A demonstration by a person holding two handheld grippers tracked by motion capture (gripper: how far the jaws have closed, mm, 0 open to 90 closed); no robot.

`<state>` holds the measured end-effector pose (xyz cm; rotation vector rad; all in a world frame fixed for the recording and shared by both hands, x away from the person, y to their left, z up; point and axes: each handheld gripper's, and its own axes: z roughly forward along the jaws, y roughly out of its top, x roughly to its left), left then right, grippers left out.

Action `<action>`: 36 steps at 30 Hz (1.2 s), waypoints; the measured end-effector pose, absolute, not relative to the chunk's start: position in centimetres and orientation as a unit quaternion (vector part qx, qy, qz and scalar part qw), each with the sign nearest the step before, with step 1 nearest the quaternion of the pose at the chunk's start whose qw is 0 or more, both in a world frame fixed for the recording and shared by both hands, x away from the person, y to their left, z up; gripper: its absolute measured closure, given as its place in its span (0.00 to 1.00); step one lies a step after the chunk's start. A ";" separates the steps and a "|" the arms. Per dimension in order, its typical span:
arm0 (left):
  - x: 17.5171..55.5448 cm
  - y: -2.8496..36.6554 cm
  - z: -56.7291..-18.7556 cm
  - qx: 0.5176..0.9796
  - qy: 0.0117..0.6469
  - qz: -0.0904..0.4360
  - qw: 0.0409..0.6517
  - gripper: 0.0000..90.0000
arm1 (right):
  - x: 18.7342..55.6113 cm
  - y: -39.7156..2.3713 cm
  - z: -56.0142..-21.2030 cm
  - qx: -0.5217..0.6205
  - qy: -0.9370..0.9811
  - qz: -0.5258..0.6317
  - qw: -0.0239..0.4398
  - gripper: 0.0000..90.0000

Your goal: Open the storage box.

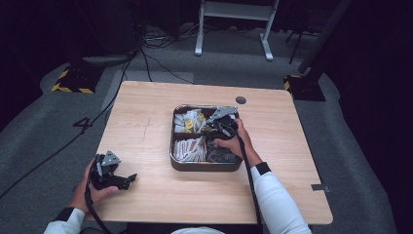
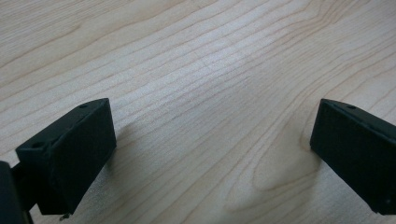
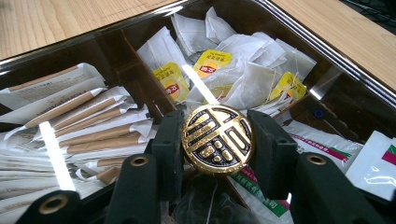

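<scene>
Gold knob (image 3: 217,139) clamped in R gripper (image 3: 217,140), over tray (image 1: 204,167); L gripper (image 2: 212,154) open

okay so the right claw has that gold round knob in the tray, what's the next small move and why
Probably lift the right claw straight up a little. Its pads press both sides of the gold knob, which sits at the middle of the divided tray over tea bags and paper sticks. The left claw rests open, aside.

Person's wearing white sleeves (image 1: 272,195) w/ dark cuffs just behind each black gripper, left gripper (image 1: 111,171) & right gripper (image 1: 225,127) trailing black cables, carrying grey 3-cornered plates.
</scene>
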<state>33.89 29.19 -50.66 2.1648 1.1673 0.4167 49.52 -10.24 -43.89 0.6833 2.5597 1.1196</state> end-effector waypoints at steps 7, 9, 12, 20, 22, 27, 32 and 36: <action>33.9 29.2 -50.7 0.823 0.443 0.159 0.318 0.01 | 49.5 -10.3 -43.8 0.233 0.884 0.383 0.134 0.65; 33.8 29.2 -50.7 0.822 0.445 0.158 0.318 0.01 | 49.5 -10.3 -43.7 0.232 0.884 0.383 0.134 0.65; 33.8 29.2 -50.7 0.821 0.446 0.159 0.318 0.01 | 49.4 -10.3 -43.6 0.232 0.884 0.381 0.137 0.65; 33.8 29.2 -50.7 0.822 0.445 0.159 0.318 0.01 | 49.1 -10.4 -43.1 0.230 0.880 0.389 0.145 0.65; 33.8 29.2 -50.7 0.822 0.445 0.159 0.318 0.01 | 48.9 -10.5 -42.7 0.229 0.879 0.391 0.150 0.65; 33.8 29.2 -50.7 0.822 0.446 0.159 0.318 0.01 | 48.8 -10.8 -42.2 0.229 0.875 0.399 0.151 0.65; 33.8 29.2 -50.7 0.822 0.445 0.159 0.318 0.01 | 48.5 -11.0 -41.6 0.227 0.872 0.405 0.155 0.65; 33.8 29.2 -50.7 0.822 0.446 0.159 0.318 0.01 | 48.2 -11.3 -40.9 0.228 0.868 0.412 0.157 0.65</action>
